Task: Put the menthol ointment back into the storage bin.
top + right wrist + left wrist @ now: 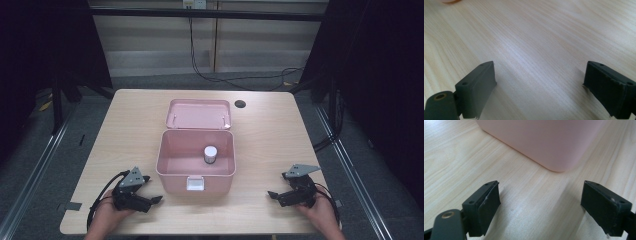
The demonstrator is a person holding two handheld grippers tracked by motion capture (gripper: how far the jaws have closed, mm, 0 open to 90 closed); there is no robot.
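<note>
My left gripper (156,199) and right gripper (270,194) rest low on the surface (280,135), fingers spread wide and empty, flanking the open pink box (172,172) so both can reach it. The small white jar (210,154) stands upright inside, right of centre, with bare wood around the box.
</note>
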